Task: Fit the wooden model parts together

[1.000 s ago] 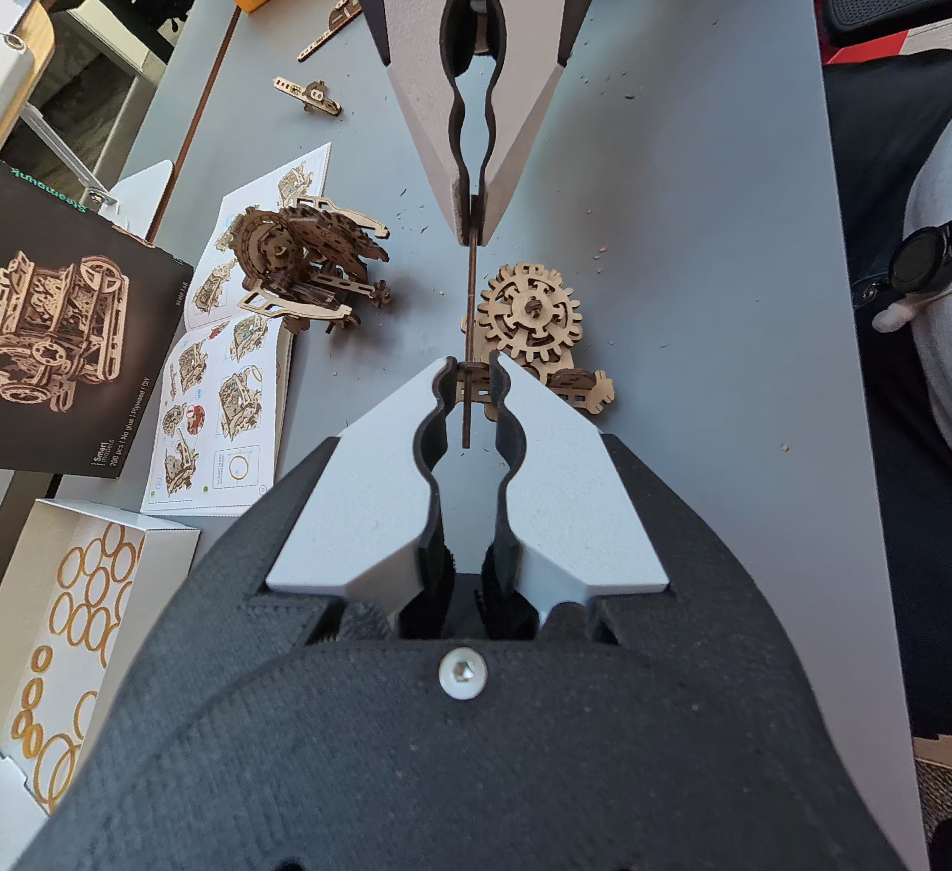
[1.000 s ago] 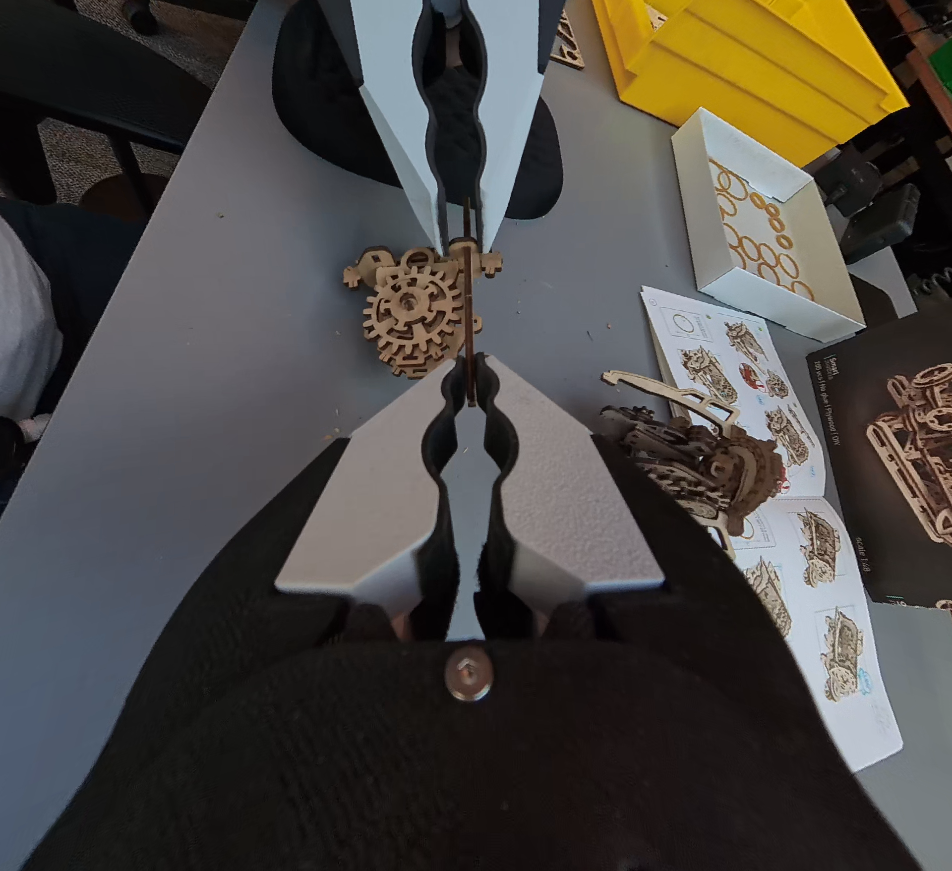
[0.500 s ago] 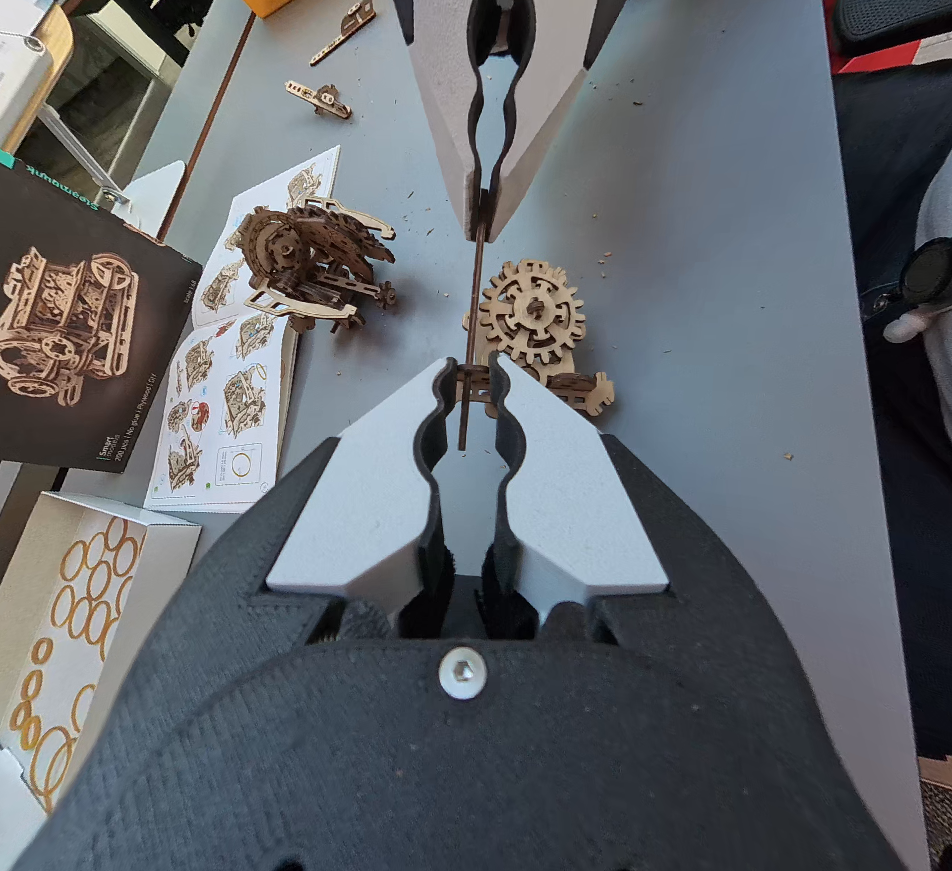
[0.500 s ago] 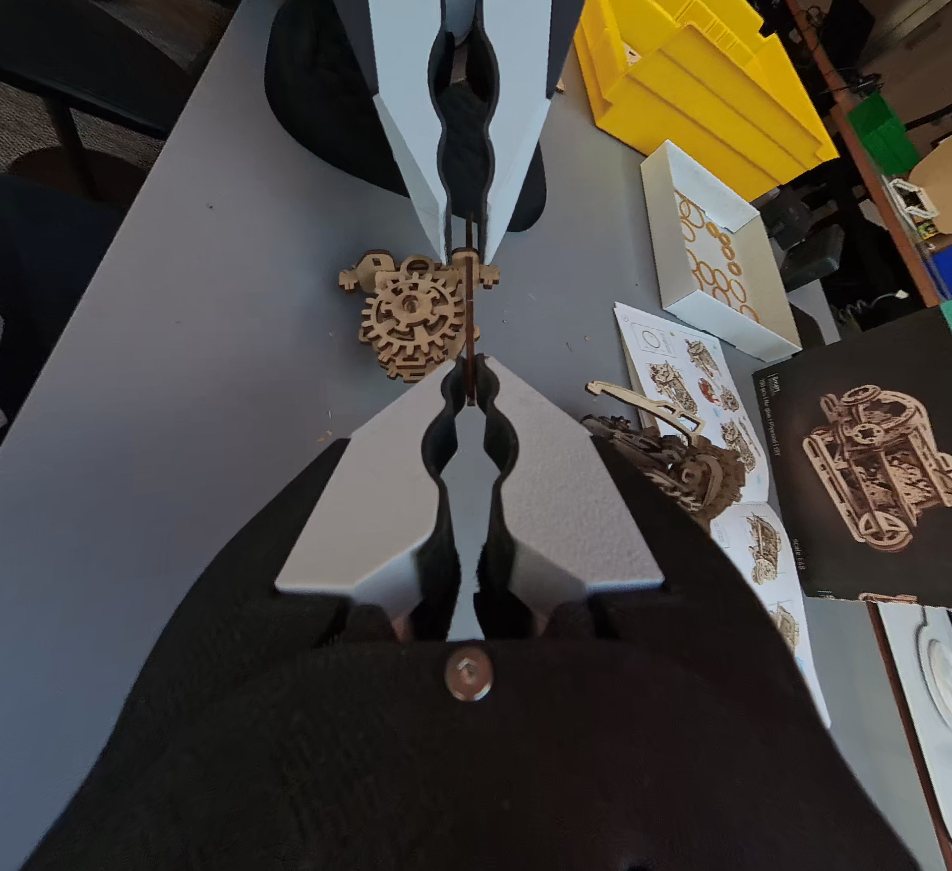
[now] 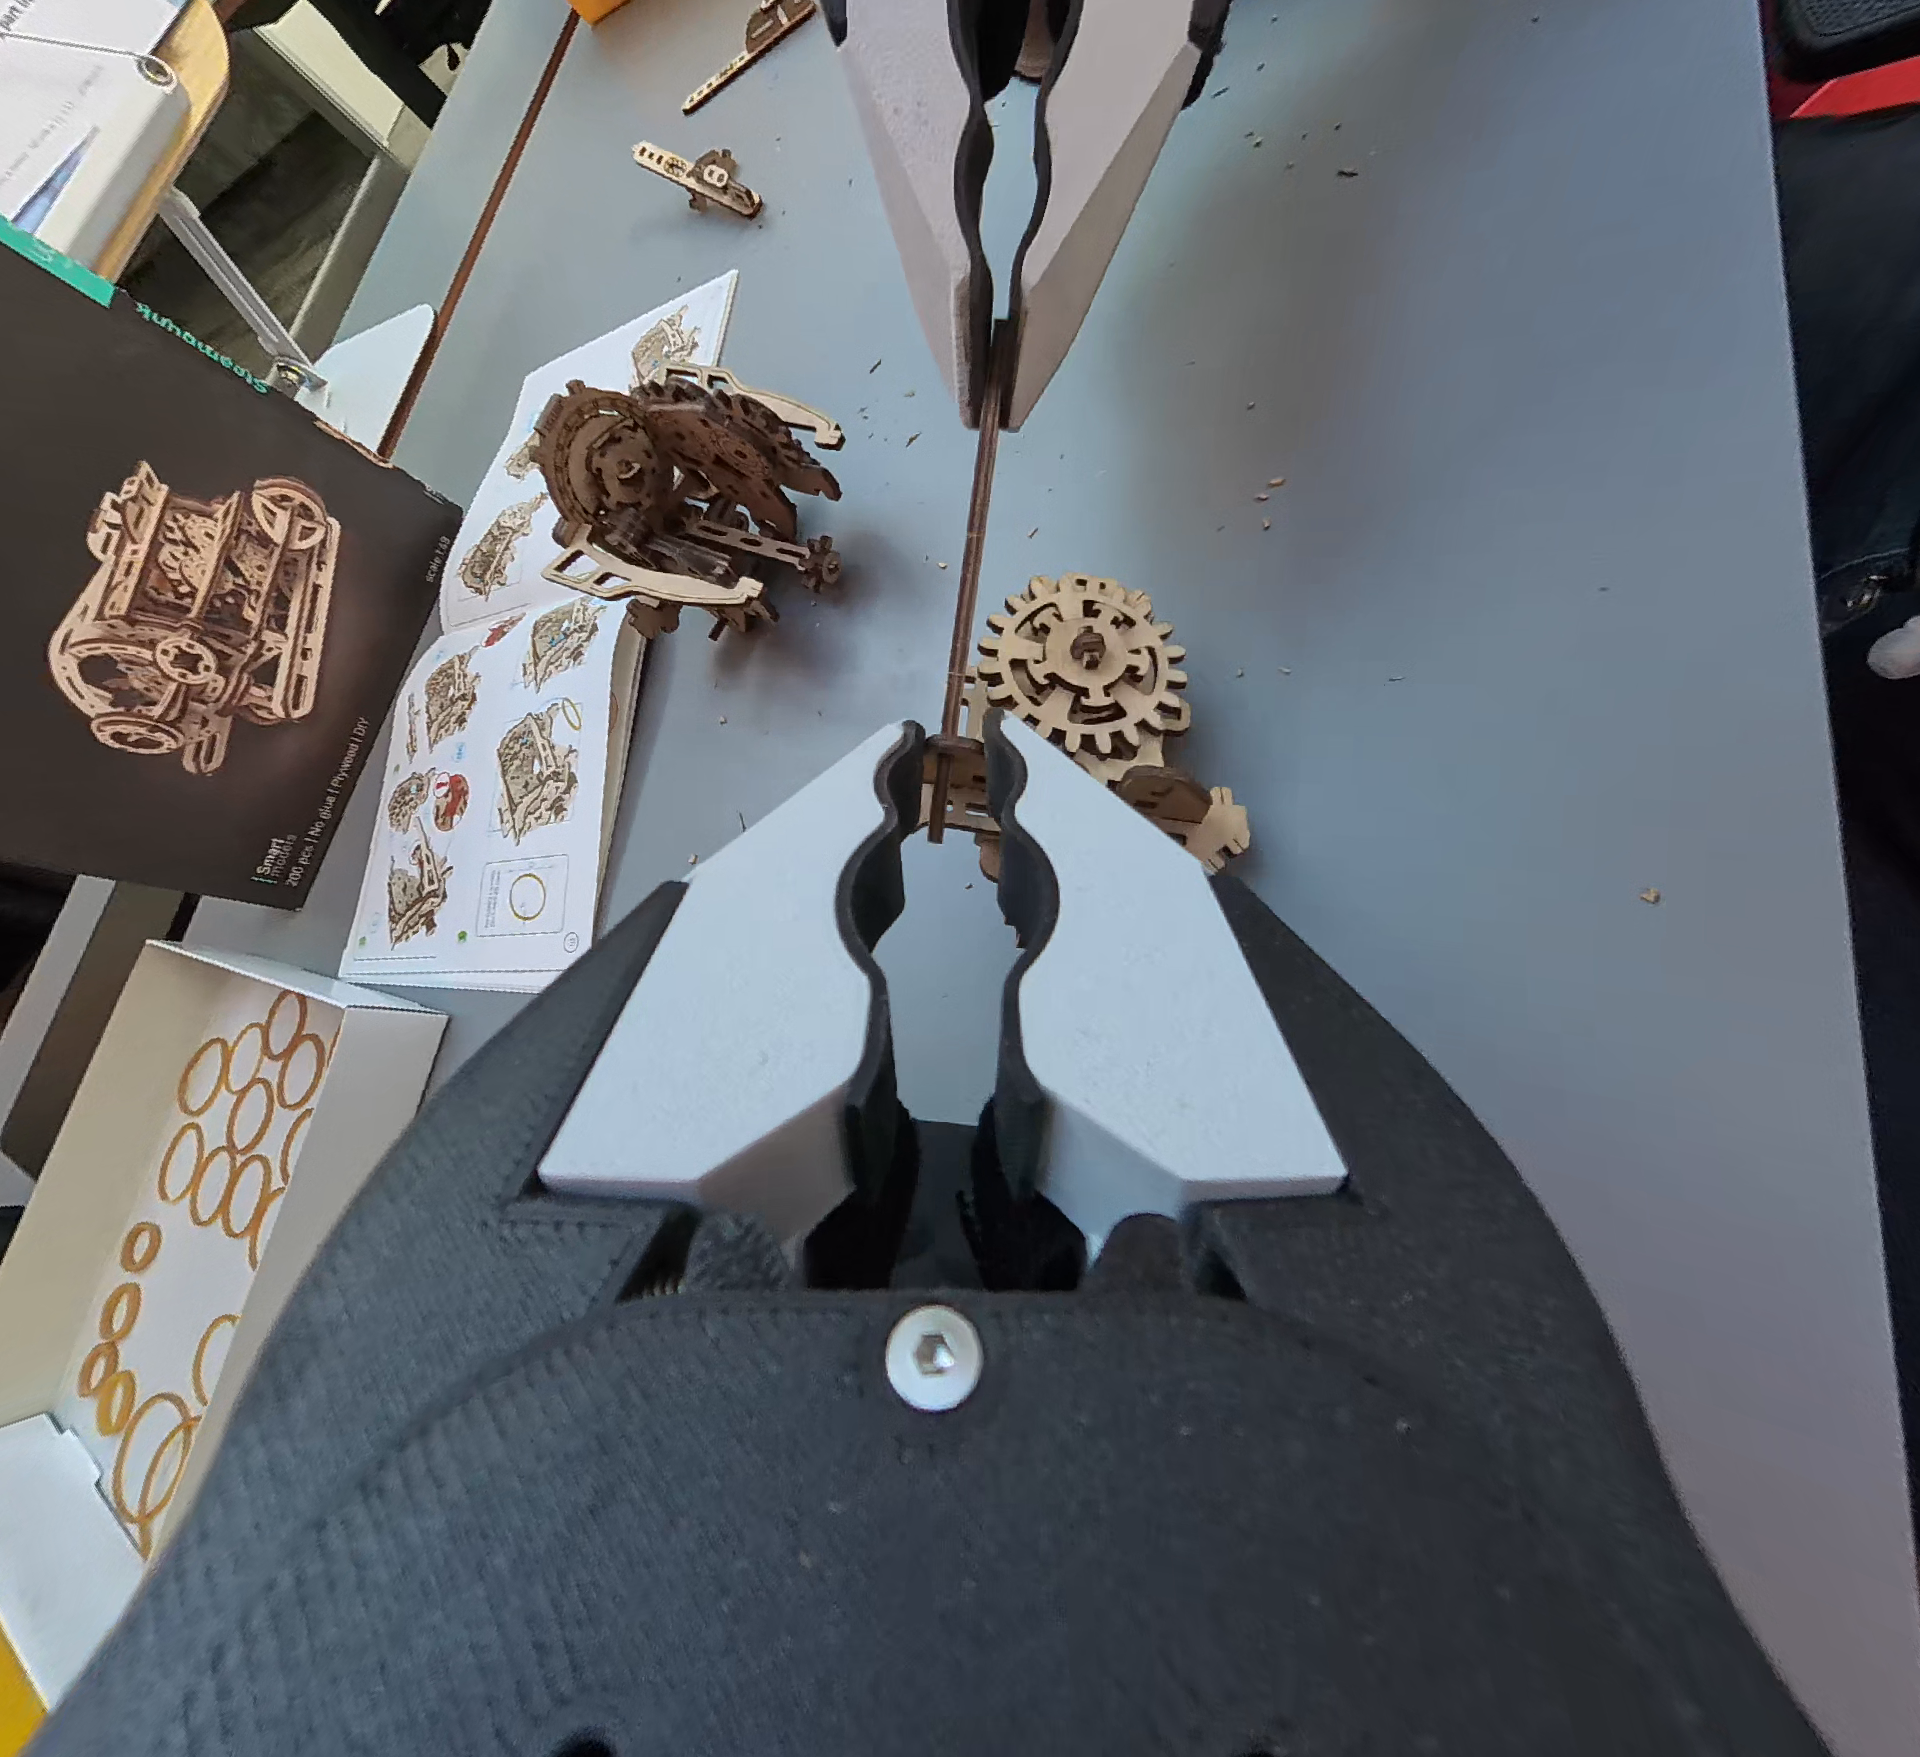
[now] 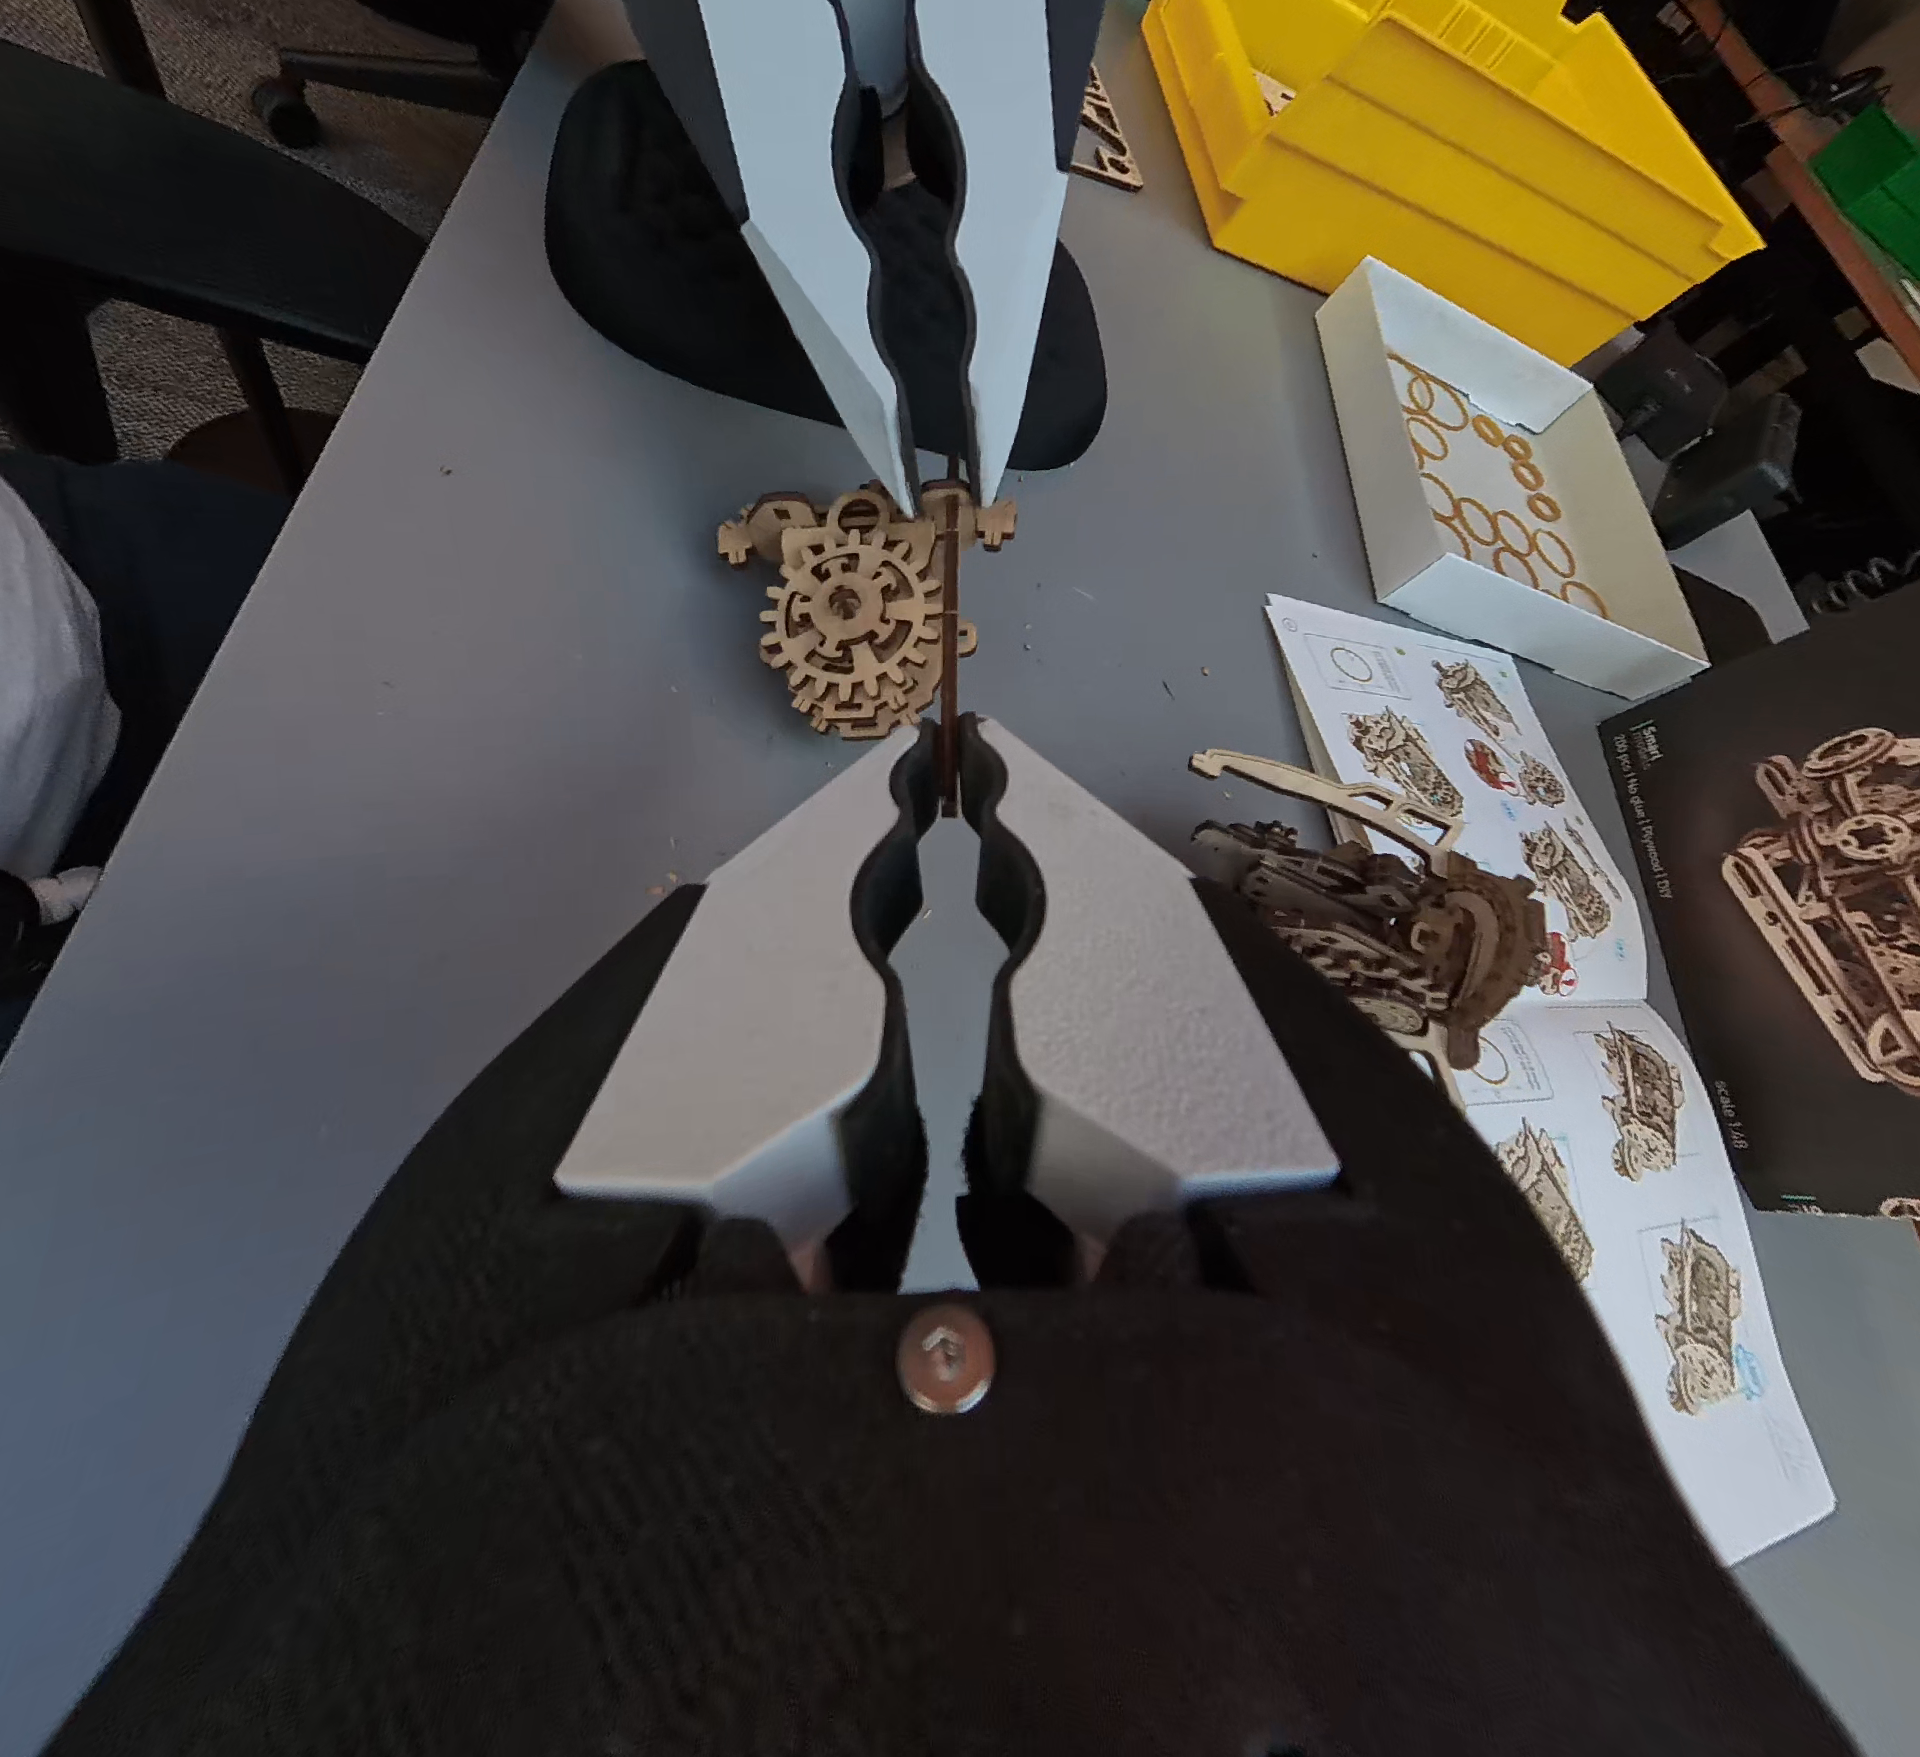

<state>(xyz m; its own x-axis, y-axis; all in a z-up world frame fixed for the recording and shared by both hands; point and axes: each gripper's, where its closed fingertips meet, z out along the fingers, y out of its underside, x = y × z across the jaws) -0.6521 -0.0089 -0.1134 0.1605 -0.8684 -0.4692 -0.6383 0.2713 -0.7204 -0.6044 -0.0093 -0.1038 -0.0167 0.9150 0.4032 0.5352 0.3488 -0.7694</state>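
A thin dark wooden strip, seen edge-on, spans between my two grippers above the grey table. My left gripper is shut on a small wooden cross piece that sits on the strip's near end. My right gripper is shut on the strip's other end. Each gripper shows in the other's view, the right one and the left one. A pale gear assembly lies on the table just beside and below the strip; it also shows in the right wrist view.
A dark half-built model rests on an open instruction booklet, beside a black box and a white tray of rings. Loose wooden parts lie farther off. Yellow bins and a black pad stand on the table. Left tips to right tips: about 6 cm.
Both grippers keep their hold on the strip and cross piece. The joined pair has shifted and tilted a little over the table, so the background slides. The gear assembly has not moved.
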